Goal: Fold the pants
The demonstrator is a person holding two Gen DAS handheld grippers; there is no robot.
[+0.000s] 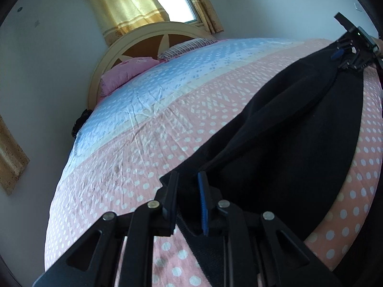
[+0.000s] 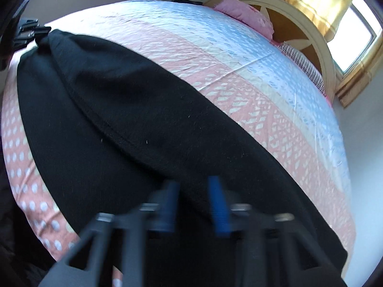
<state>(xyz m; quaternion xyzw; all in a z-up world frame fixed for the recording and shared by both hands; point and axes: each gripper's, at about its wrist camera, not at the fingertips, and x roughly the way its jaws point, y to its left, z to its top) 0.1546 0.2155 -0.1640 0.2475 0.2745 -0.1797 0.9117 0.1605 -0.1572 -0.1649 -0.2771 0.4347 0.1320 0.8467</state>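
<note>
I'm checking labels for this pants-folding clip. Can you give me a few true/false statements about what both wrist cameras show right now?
1. The pants are black. True.
2. The pants lie on a wooden table. False: they lie on a bed with a pink dotted and blue sheet.
3. The left gripper has pants fabric between its fingers. True.
4. The right gripper is far from the pants, above bare sheet. False: it is at the pants' edge, with black cloth between its fingers.
5. A pink pillow lies near the headboard. True.
6. The window curtain is dark blue. False: it is yellowish.
</note>
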